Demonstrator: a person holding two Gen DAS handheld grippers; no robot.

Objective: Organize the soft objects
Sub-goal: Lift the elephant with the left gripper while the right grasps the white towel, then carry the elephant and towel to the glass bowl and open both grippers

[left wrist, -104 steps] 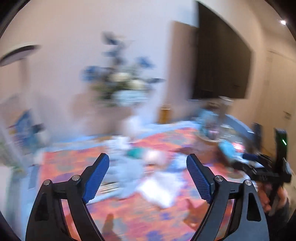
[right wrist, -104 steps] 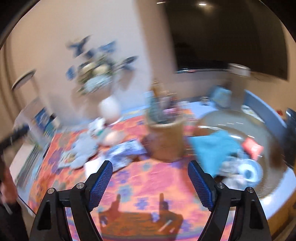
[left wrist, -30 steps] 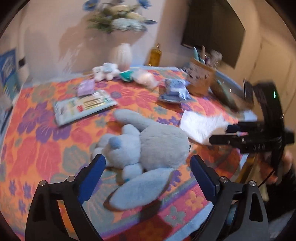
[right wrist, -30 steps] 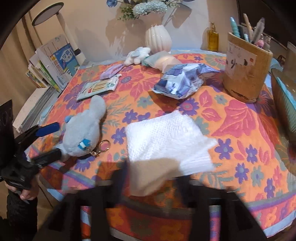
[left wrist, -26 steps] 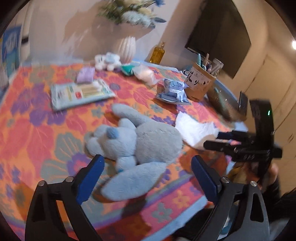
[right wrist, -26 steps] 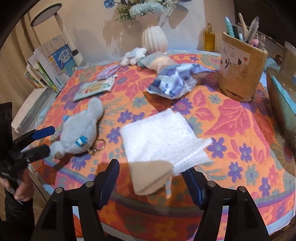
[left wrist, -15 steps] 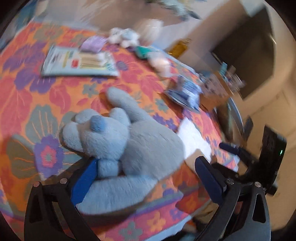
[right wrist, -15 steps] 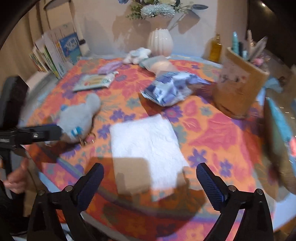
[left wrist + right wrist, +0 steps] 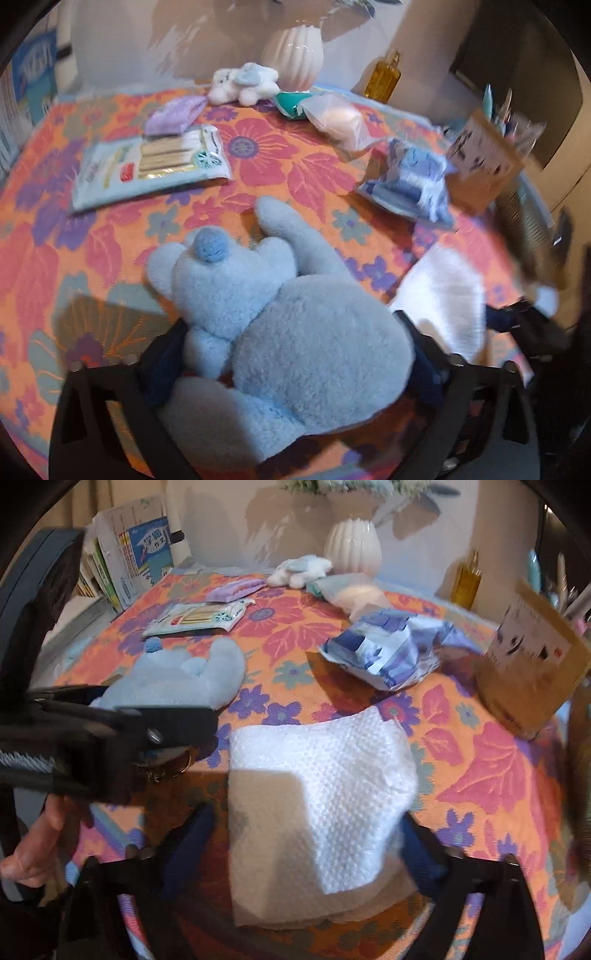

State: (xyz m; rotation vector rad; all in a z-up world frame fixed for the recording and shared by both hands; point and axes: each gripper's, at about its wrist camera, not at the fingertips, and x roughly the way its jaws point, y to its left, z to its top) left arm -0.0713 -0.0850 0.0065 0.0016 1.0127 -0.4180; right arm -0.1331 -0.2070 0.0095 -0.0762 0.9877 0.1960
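Left tool (image 9: 291,358) lowered over the pale blue plush toy (image 9: 280,325), jaws spread wide to either side of its round body and just closing inward; blue pads at the plush's flanks, contact not clear through the blur. Plush lying near the front edge of the flowered tabletop (image 9: 258,155), one long ear stretched toward the middle. Right tool (image 9: 303,845) set over the folded white paper towel (image 9: 317,786), jaws apart on both sides of it and also just narrowing; towel flat on the tabletop, its near edge between the pads, nothing gripped. Seen from the right wrist, left tool at the left edge with a hand (image 9: 33,842) below it, a key ring (image 9: 173,766) showing beside the plush. Farther back: a blue-and-white crumpled packet (image 9: 391,653), a brown pen holder (image 9: 532,679), a flat snack packet (image 9: 151,166), a small white plush (image 9: 243,83), a white ribbed vase (image 9: 293,55)
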